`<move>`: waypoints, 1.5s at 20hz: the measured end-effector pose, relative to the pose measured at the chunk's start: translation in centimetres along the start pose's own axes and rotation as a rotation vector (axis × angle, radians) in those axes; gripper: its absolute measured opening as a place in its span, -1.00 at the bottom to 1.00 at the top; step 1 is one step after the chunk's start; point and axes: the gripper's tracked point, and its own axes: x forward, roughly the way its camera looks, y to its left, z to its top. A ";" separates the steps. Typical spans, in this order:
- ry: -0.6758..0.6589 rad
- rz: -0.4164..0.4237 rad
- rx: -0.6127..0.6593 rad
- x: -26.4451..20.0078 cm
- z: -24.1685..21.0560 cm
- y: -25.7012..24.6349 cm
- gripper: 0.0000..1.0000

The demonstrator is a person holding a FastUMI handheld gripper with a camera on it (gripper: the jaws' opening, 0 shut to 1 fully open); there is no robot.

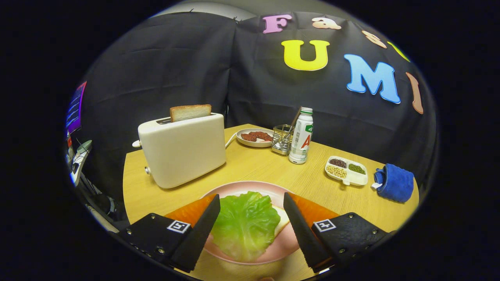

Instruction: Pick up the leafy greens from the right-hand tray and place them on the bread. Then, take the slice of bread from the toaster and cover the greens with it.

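- Your tool hangs just above the pink plate, its two fingers spread wide and holding nothing.
- Between those fingers you see the leafy greens, lying flat on the bread on the plate; a pale edge of that bread peeks out beside the far finger's inner side.
- Under the plate you can make out an orange tray showing past both fingers.
- Beyond the plate, on the wooden worktop, stands the white toaster with the slice of bread upright in its slot.
- Farther back you have a small plate of reddish food, a wire holder and a white bottle just beside it.
- Off to the right sit a divided dish of beans and a blue cloth.
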 end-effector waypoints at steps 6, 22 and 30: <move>-0.065 0.002 -0.001 -0.8 2.9 1.3 0.98; -0.307 0.140 0.094 2.1 14.1 13.1 0.97; -0.393 0.050 0.131 6.1 16.6 14.9 0.96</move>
